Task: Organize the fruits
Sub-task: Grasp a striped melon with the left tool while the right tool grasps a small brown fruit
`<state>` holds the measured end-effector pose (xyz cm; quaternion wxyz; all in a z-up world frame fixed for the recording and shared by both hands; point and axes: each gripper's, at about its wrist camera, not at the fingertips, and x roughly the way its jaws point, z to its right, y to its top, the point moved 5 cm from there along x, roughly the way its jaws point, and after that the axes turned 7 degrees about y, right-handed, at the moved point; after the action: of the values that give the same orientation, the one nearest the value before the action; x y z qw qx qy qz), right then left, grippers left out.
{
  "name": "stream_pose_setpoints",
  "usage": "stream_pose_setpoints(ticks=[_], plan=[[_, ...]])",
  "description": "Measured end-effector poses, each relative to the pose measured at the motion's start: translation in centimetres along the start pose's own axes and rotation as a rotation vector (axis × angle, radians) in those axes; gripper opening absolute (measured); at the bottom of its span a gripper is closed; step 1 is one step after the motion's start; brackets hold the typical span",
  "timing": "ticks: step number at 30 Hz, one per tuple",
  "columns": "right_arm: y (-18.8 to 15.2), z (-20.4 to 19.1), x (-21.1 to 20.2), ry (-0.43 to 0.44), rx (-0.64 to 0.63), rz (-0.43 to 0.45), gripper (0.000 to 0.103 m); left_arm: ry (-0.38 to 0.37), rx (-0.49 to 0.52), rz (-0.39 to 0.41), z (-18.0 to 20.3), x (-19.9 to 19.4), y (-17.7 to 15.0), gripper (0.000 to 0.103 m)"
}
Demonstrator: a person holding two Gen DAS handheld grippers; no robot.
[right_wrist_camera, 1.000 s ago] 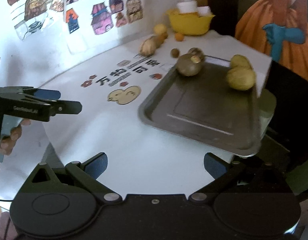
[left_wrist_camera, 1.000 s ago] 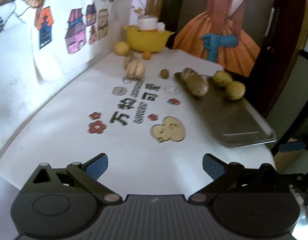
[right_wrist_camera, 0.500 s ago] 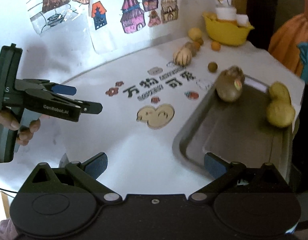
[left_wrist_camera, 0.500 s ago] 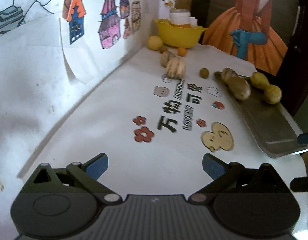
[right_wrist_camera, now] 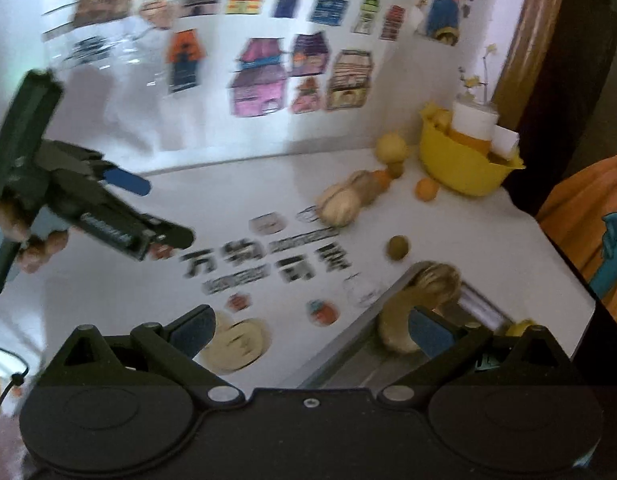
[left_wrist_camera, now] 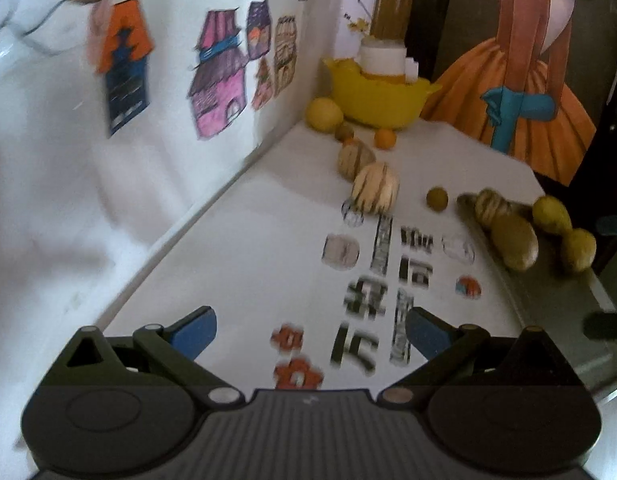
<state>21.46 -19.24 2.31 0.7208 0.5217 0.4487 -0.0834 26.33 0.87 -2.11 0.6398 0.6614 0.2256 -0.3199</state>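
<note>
The black left gripper with blue finger pads (left_wrist_camera: 310,330) hovers with its jaws spread wide and nothing between them. In the right wrist view a bare hand (right_wrist_camera: 26,240) wraps its handle (only the fingers show). The matching black right gripper with blue pads (right_wrist_camera: 310,330) is likewise spread wide and empty.

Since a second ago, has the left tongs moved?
Yes. In the right wrist view the left tongs has advanced over the white table toward the yellow plastic bowl.
</note>
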Motion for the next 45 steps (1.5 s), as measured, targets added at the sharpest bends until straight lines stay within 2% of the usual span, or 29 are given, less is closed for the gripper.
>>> stream_pose_setpoints(ticks=[6, 12, 17, 19, 24, 30, 36, 40, 45], plan=[[1.6, 5.4, 3.6, -0.033, -0.011, -0.001, 0.102, -0.027, 0.015, 0.031, 1.4, 3.2, 2.4, 0.102], [2.2, 8.8, 7.5, -0.016, -0.050, 0.004, 0.102, -0.058, -0.007, 0.057, 2.6, 6.0, 4.7, 0.102], [3.0, 9.3, 9.9, -0.028, -0.196, -0.013, 0.101, -0.101, -0.018, 0.079, 3.7, 7.7, 6.4, 0.102], [3.1, 9.2, 10.7, -0.028, -0.260, -0.030, 0.097, -0.115, -0.028, 0.078, 3.8, 8.5, 6.9, 0.102], [3.5, 9.8, 12.1, 0.006, -0.280, -0.069, 0.093, -0.137, -0.038, 0.069, 4.0, 10.2, 7.5, 0.102], [4.1, 10.4, 14.0, 0.023, -0.260, -0.104, 0.081, -0.172, -0.060, 0.071, 4.4, 11.6, 8.1, 0.101], [4.2, 10.7, 15.3, 0.035, -0.261, -0.137, 0.063, -0.197, -0.071, 0.075, 4.9, 12.5, 8.7, 0.091], [4.2, 10.7, 15.8, 0.047, -0.259, -0.152, 0.051, -0.204, -0.063, 0.076, 5.2, 12.9, 8.7, 0.080], [4.3, 11.0, 16.4, 0.060, -0.237, -0.163, 0.046, -0.218, -0.065, 0.065, 5.5, 13.5, 8.9, 0.071]])
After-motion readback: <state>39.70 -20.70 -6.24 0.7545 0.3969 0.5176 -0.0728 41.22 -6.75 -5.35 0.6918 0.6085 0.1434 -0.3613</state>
